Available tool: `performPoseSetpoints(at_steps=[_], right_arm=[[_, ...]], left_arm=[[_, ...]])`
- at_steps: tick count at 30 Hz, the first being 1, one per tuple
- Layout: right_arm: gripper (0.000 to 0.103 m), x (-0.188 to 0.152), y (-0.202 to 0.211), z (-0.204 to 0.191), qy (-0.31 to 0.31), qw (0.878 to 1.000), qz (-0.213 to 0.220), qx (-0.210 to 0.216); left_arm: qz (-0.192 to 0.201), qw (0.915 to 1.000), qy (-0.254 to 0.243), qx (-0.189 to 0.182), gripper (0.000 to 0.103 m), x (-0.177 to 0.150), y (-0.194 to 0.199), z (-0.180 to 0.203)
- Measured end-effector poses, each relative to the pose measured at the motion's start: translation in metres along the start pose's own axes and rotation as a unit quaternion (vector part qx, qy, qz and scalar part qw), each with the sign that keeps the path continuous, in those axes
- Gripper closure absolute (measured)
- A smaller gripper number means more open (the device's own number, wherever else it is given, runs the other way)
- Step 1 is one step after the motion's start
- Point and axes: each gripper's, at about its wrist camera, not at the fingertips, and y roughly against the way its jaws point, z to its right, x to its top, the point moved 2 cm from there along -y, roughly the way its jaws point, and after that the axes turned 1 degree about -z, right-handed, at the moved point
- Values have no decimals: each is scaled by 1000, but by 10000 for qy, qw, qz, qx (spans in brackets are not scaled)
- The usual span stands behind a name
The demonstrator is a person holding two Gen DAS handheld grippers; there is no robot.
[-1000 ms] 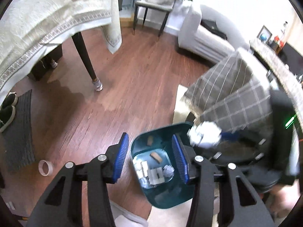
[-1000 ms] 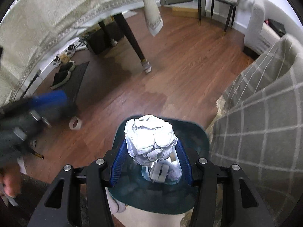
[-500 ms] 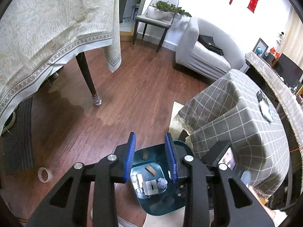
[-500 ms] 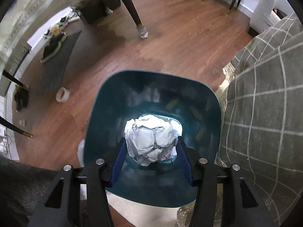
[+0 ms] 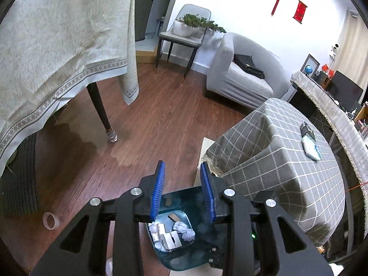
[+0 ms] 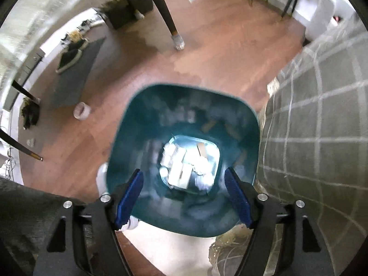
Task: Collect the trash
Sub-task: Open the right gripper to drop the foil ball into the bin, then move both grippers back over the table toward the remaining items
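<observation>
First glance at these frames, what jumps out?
The teal trash bin on the wood floor, directly below the open right hand-held gripper, with white crumpled paper piled at its bottom. Beside it to the right stands the grey checked table cover; a tape roll lies on the floor to the left.

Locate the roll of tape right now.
The roll of tape lies on the wood floor at lower left of the left wrist view, left of the teal trash bin and just beyond the dark mat in the right wrist view.
</observation>
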Motion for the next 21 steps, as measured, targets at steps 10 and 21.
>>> performPoseSetpoints(at_steps=[10, 21], right_arm=[[57, 20, 86, 0, 157, 9913, 1297, 159], [57, 12, 155, 54, -336, 9723, 2310, -133]], left_arm=[[204, 9995, -196, 145, 70, 8, 5, 23], [340, 9986, -369, 147, 59, 12, 6, 55]])
